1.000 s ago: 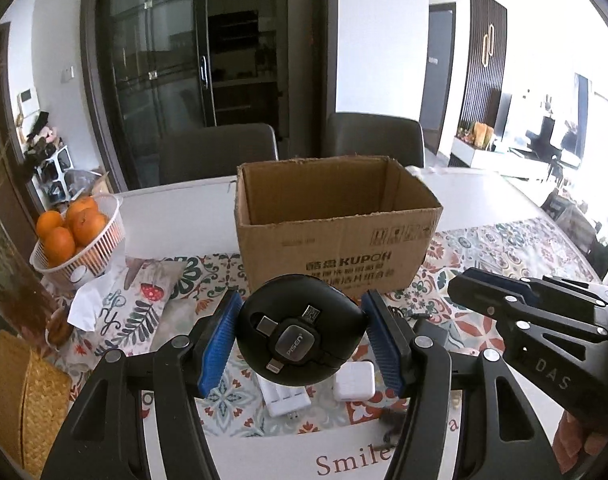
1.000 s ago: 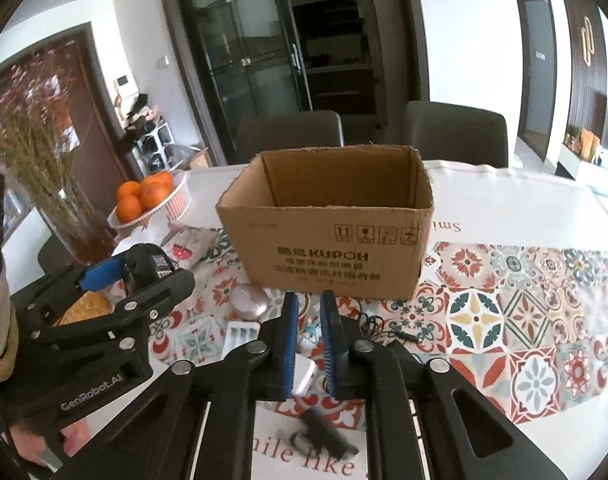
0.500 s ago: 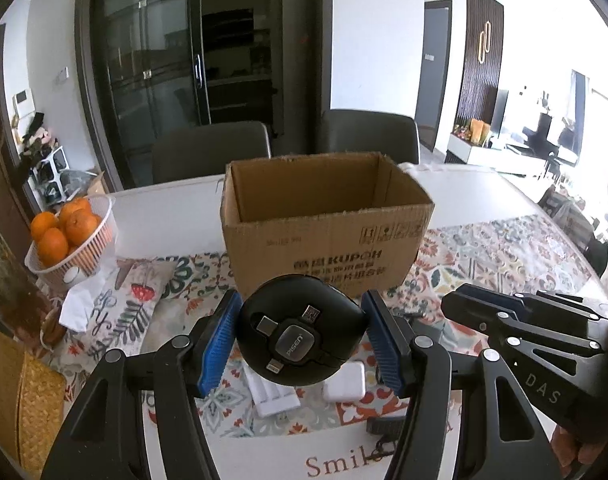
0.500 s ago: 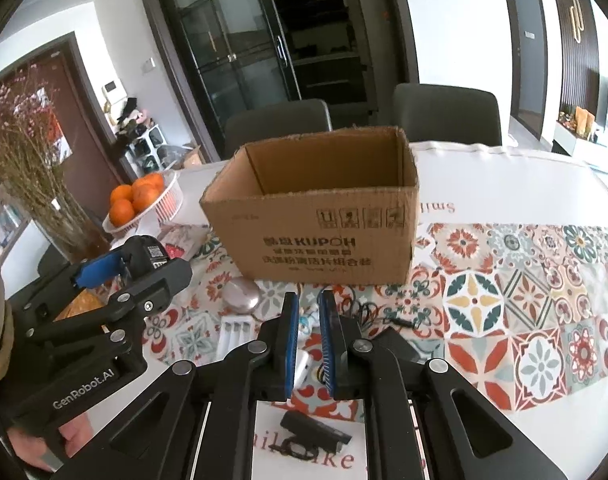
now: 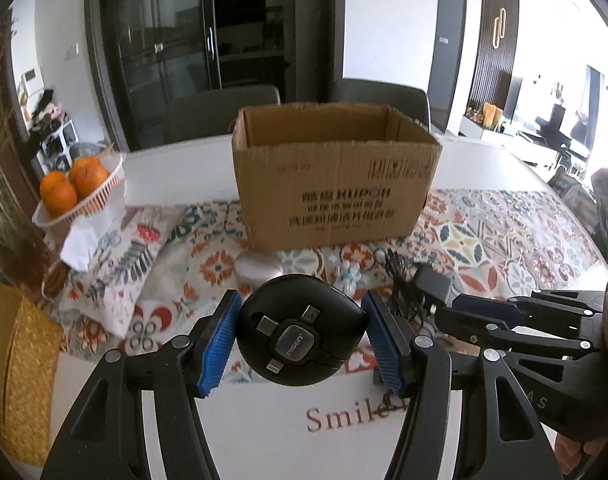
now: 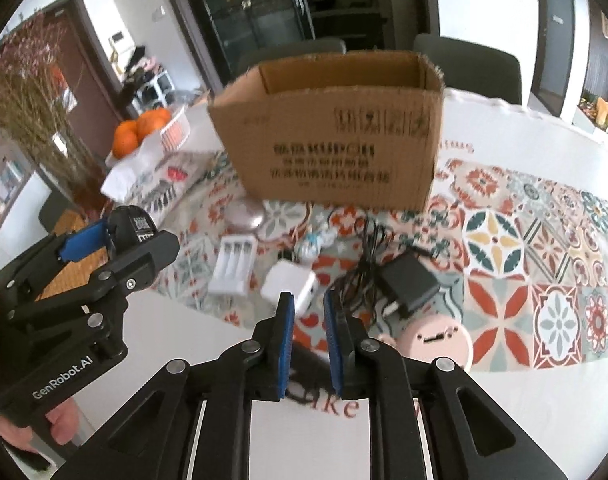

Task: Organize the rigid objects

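Note:
My left gripper (image 5: 302, 340) is shut on a round black cable reel (image 5: 300, 330) and holds it above the table in front of an open cardboard box (image 5: 336, 184). The left gripper also shows in the right wrist view (image 6: 104, 236). My right gripper (image 6: 307, 320) is nearly closed with a narrow gap and holds nothing. It hangs above a white charger cube (image 6: 290, 286) and a small dark object under its fingers. A white battery charger (image 6: 234, 266), a black adapter with cord (image 6: 408, 282), a pink round device (image 6: 436, 340) and a silver oval case (image 6: 244, 214) lie before the box (image 6: 332, 132).
A white basket of oranges (image 5: 78, 192) stands at the left on a patterned cloth (image 5: 124, 248). A woven yellow mat (image 5: 20, 368) lies at the far left. A vase of dried twigs (image 6: 40, 120) stands left. Two chairs stand behind the table.
Both grippers have risen and tilted down, so the table items show more fully. The left gripper still holds the reel. The right jaws have opened slightly.

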A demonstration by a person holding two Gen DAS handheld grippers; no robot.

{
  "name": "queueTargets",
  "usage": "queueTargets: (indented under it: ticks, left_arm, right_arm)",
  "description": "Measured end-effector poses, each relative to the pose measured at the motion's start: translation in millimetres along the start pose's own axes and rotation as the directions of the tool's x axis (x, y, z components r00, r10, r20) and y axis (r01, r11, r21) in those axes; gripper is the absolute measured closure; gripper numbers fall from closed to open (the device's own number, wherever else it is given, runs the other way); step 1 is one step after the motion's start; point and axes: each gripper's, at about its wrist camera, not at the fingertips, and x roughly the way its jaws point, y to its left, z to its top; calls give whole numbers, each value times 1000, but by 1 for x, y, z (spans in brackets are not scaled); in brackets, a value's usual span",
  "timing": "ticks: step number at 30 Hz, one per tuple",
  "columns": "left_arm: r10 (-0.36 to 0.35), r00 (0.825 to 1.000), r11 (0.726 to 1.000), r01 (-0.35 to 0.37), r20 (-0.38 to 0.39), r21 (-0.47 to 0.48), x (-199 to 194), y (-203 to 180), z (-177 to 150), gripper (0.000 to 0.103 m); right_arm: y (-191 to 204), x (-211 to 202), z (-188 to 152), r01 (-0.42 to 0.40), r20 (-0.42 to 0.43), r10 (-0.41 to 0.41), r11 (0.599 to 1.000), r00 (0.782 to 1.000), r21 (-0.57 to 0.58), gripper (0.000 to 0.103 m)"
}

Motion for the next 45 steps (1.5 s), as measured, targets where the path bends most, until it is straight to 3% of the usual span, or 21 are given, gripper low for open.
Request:
queueTargets:
  ticks: [9,22,34,40,45]
  left_arm:
    - [19,996,999,-23,-93,-44,10,-2,-34,42]
    - [19,978,996,-36,-206,-83,31,-6,-69,42]
    - [32,966,993,-60,-255,-102,44,-4,-81,42]
    - [33,963,992,-65,-268,-112,49,0,-83,42]
    - [31,963,992,-62,-268,-111,50,0,-82,42]
  right_arm:
    - [6,21,-16,-19,-134,4,994,991,-109,73]
    - [16,57,-33,-33,-316,-80,941,945,-337,58]
    - [31,88,-36,-72,-384,-149,860,911,-505,54]
    - [34,97,-38,-84,-386,-139,857,912,-509,54]
    - [39,97,-42,-79,-371,-128,865,920,-495,61]
